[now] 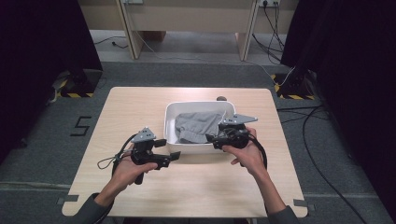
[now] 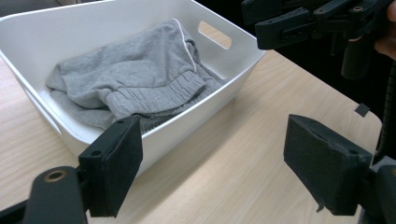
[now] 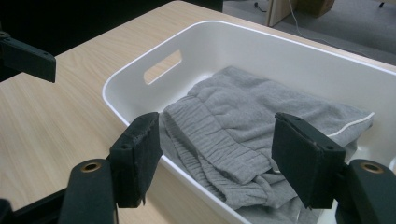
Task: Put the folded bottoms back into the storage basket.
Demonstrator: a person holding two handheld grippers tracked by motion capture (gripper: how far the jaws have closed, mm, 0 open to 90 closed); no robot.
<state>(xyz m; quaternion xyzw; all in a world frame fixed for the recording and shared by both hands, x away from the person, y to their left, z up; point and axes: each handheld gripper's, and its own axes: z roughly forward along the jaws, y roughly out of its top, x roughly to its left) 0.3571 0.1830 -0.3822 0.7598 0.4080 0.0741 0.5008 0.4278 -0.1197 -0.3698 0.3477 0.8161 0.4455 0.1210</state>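
Note:
A white plastic bin (image 1: 196, 104) with handle slots stands at the table's middle. A crumpled grey garment (image 1: 198, 125) with an elastic waistband and white piping lies inside it. My left gripper (image 1: 169, 150) is open by the bin's near left corner, pointing at its wall. In the left gripper view, the bin (image 2: 60, 28) and garment (image 2: 135, 79) lie just beyond the open left gripper (image 2: 219, 163). My right gripper (image 1: 213, 140) is open at the bin's near right rim. In the right gripper view, the right gripper (image 3: 219, 154) straddles the rim (image 3: 140, 70) above the garment's waistband (image 3: 219, 144), gripping nothing.
A small dark object (image 1: 221, 98) sits at the table's far edge behind the bin. Bare wooden tabletop (image 1: 135, 107) lies left of the bin and in front of it. Black curtains flank the table, cables (image 1: 308, 135) run over the floor on the right, and wooden furniture stands behind.

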